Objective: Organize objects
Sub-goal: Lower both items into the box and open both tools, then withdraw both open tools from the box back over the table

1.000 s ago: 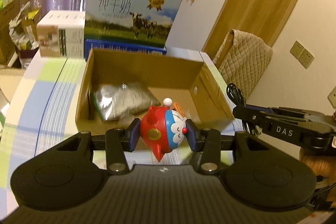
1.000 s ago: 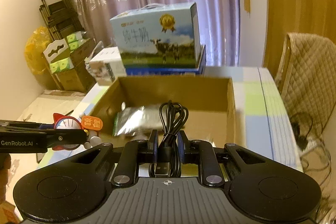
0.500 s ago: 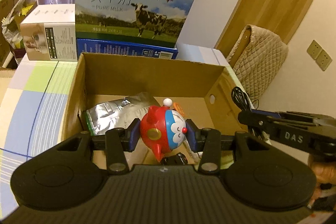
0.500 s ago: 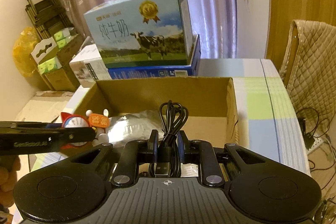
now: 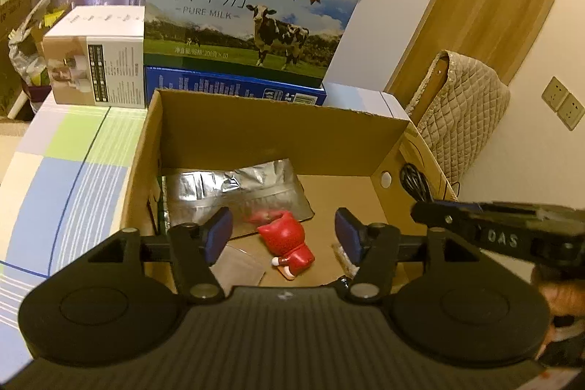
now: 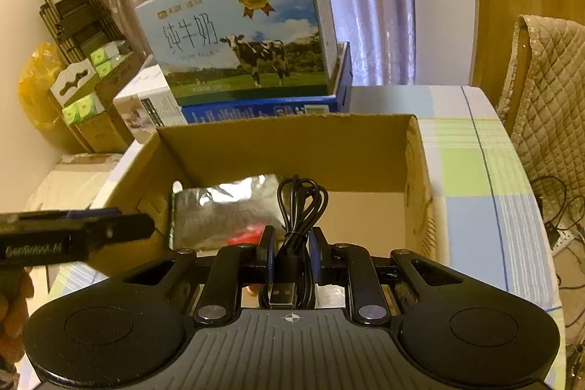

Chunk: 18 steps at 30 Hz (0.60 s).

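Observation:
An open cardboard box (image 5: 278,130) stands on the checked tablecloth. On its floor lie a silver foil pouch (image 5: 234,196) and a red toy figure (image 5: 289,243), tipped on its side. My left gripper (image 5: 283,236) hangs open over the box, above the toy and apart from it. In the right wrist view my right gripper (image 6: 290,254) is shut on a coiled black USB cable (image 6: 298,207) at the near edge of the box (image 6: 292,141). The foil pouch (image 6: 219,211) shows beyond it.
A milk carton case (image 5: 248,13) sits on a blue box behind the cardboard box, with a white box (image 5: 95,61) to its left. A quilted chair back (image 5: 460,119) stands at the right. Stacked boxes and a yellow bag (image 6: 36,86) crowd the left wall.
My left gripper moved forward over the box and opened, and the red toy dropped onto the box floor. My right gripper carried the cable closer to the box.

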Each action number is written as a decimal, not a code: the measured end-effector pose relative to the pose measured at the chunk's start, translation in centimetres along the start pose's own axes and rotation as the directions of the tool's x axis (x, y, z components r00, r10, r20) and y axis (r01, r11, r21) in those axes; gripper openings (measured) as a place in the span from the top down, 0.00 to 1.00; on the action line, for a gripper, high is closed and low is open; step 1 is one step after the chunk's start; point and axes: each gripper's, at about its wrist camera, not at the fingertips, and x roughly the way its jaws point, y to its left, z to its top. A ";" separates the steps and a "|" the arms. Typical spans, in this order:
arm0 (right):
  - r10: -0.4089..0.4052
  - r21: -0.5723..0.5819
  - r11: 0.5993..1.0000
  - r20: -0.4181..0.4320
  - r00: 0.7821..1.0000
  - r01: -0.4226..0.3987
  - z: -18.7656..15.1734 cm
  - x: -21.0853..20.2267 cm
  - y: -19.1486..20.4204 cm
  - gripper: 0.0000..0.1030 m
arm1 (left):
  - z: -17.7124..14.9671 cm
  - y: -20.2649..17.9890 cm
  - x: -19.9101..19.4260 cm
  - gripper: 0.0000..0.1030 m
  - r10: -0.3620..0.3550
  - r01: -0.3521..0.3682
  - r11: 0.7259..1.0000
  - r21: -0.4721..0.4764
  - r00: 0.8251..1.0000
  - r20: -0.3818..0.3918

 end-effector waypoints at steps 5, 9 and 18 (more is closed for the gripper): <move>0.056 0.040 0.997 0.074 0.996 -0.059 0.6 0.0 -0.3 0.69 | -0.4 0.2 -1.6 0.23 0.001 -0.001 1.000 0.002 1.000 0.027; 0.029 0.074 0.997 0.093 0.995 -0.036 0.2 -1.1 -0.8 0.55 | -1.1 0.6 -3.5 0.15 0.007 -0.007 1.000 0.001 0.999 0.052; 0.012 0.121 0.992 0.111 0.994 -0.026 -4.2 -6.5 -0.1 0.55 | -5.0 0.8 -8.0 0.08 0.054 -0.055 0.998 0.012 0.996 0.065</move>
